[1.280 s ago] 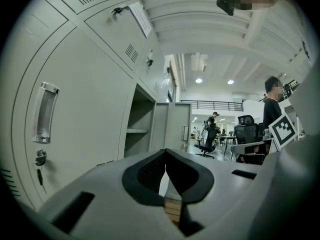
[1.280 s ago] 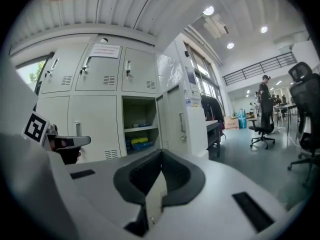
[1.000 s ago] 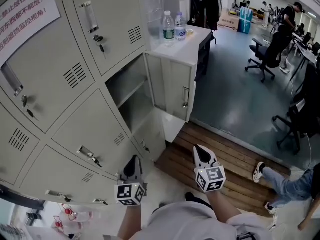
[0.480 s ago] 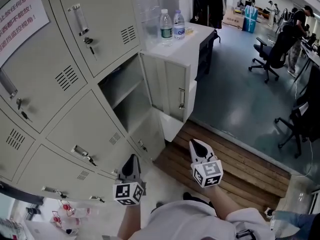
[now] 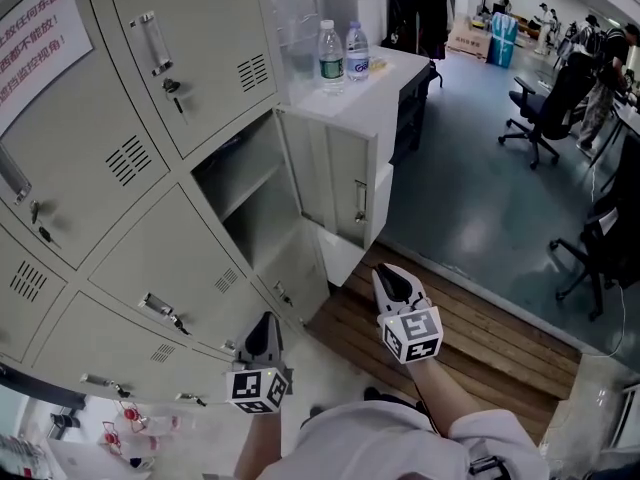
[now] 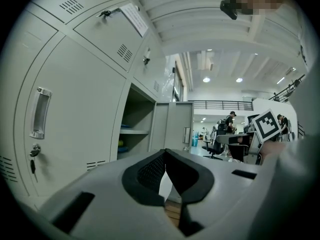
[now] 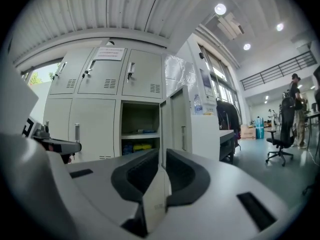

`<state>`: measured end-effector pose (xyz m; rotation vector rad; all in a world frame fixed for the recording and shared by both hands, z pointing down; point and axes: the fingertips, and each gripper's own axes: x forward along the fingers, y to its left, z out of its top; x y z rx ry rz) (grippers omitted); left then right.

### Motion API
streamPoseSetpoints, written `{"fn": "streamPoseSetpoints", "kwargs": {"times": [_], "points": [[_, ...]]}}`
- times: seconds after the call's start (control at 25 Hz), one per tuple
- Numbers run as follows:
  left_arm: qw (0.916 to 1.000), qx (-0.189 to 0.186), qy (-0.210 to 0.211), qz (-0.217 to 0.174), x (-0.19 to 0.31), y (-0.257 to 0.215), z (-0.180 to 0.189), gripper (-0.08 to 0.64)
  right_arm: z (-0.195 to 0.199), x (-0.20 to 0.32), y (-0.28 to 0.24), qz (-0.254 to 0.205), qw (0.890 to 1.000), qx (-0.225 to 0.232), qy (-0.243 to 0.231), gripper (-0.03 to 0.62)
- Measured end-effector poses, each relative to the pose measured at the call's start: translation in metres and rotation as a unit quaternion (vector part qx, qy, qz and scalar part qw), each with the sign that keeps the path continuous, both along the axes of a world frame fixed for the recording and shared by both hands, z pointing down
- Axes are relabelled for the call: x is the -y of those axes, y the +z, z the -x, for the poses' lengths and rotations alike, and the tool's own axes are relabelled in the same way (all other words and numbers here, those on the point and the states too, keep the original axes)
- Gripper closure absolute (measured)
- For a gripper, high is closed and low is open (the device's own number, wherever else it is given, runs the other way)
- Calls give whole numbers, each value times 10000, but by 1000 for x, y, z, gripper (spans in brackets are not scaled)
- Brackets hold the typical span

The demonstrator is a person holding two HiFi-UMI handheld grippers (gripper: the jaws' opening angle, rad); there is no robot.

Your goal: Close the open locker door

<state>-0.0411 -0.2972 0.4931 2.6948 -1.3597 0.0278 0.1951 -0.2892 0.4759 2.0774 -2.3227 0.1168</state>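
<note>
The open locker door (image 5: 335,183) swings out to the right from its compartment (image 5: 245,183) in the grey locker wall; its handle (image 5: 360,200) faces outward. In the right gripper view the door (image 7: 175,126) stands edge-on straight ahead, well beyond the jaws. My right gripper (image 5: 385,271) hovers below the door over the wooden floor, a short way from it; its jaws are just starting to open, tips still almost together, nothing between them (image 7: 163,151). Lower left, my left gripper (image 5: 265,320) is shut and empty (image 6: 165,151), close to the closed lower lockers.
A white cabinet (image 5: 385,98) stands right behind the open door, with two water bottles (image 5: 338,48) on top. Wooden slats (image 5: 470,328) cover the floor under the grippers. Office chairs (image 5: 540,108) and people stand far off at the right.
My right gripper has moved a little up and left toward the door. The left gripper has barely moved. A person's legs at the lower right have left the view.
</note>
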Motion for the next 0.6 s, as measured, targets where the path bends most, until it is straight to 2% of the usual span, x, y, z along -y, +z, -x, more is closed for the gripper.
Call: {"fn": "streamPoseSetpoints", "kwargs": {"times": [0.28,0.6], "points": [[10000,42,-36,-11,4,0,-4,552,-22,27,-24,-206,9996,-119,137,453],[9997,72,-238,-29,9,-2,-2,552,-52,69,-41,-308,9993,-108,191,439]]}}
